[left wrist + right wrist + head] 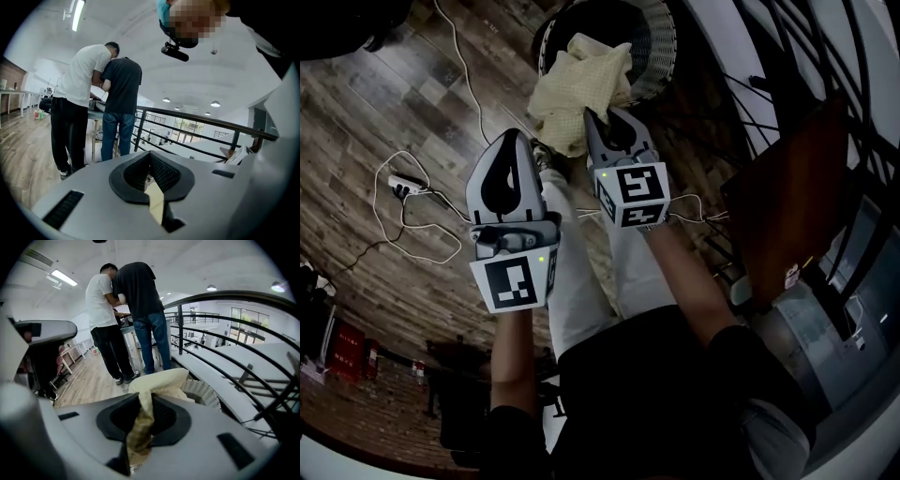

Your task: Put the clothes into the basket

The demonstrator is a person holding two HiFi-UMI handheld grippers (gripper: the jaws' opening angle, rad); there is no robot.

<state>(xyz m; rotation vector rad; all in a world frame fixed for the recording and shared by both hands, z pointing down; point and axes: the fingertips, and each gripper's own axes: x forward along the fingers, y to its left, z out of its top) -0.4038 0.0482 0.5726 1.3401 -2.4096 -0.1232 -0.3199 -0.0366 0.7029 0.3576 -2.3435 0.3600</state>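
Note:
A pale yellow cloth (572, 89) hangs bunched from my right gripper (598, 122), which is shut on it. The cloth droops over the near rim of a round woven basket (661, 56) with a dark inside. In the right gripper view the cloth (157, 383) is pinched between the jaws of the right gripper (146, 397), and the basket (202, 392) lies just beyond it. My left gripper (517, 141) hovers left of the cloth, apart from it. The left gripper view shows the left gripper (150, 157) with its jaws together and nothing held.
A black metal railing (787, 56) and a brown board (787, 206) stand to the right of the basket. A power strip with white cables (403, 187) lies on the wooden floor at left. Two persons (126, 310) stand at a table farther off.

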